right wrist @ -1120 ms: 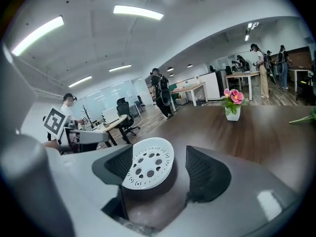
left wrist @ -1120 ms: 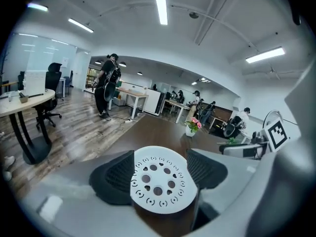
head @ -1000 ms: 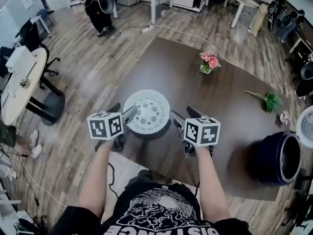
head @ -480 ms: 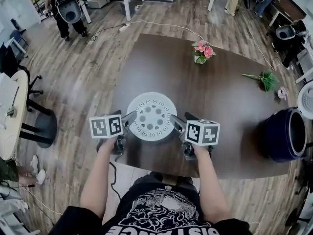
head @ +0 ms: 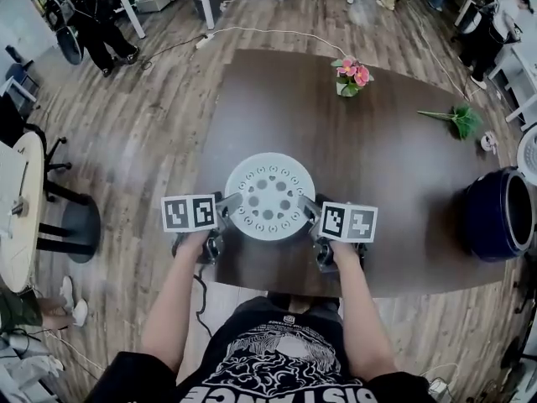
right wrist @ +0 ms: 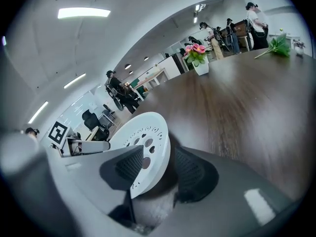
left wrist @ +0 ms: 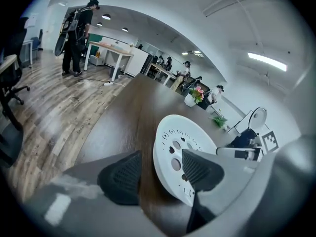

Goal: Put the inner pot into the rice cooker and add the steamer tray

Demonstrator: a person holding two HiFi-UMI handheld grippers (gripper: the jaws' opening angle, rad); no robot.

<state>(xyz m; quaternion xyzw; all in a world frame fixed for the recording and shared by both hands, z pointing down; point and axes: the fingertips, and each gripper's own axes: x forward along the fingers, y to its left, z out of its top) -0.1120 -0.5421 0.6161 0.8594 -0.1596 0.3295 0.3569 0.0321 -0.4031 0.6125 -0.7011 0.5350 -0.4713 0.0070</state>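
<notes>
The white steamer tray [head: 270, 196], round and full of holes, lies on the dark brown table [head: 377, 141] near its front edge. My left gripper [head: 228, 204] is at the tray's left rim and my right gripper [head: 306, 206] at its right rim. In the left gripper view the tray [left wrist: 182, 139] has its rim between the jaws of the left gripper [left wrist: 160, 174], with a gap at the outer pad. The right gripper [right wrist: 163, 169] straddles the tray [right wrist: 143, 137] likewise. Both pairs of jaws have just been closing. The dark blue rice cooker [head: 495, 217] stands open at the far right.
A pot of pink flowers [head: 351, 75] stands at the table's far side and a green sprig [head: 460, 120] lies at the back right. The cooker's white lid [head: 529, 154] shows at the right edge. A person [head: 88, 15] stands on the wooden floor at far left.
Both grippers have come down beside the tray and their jaws have narrowed around its rim. The tray stays near the table's front edge. The camera view has shifted.
</notes>
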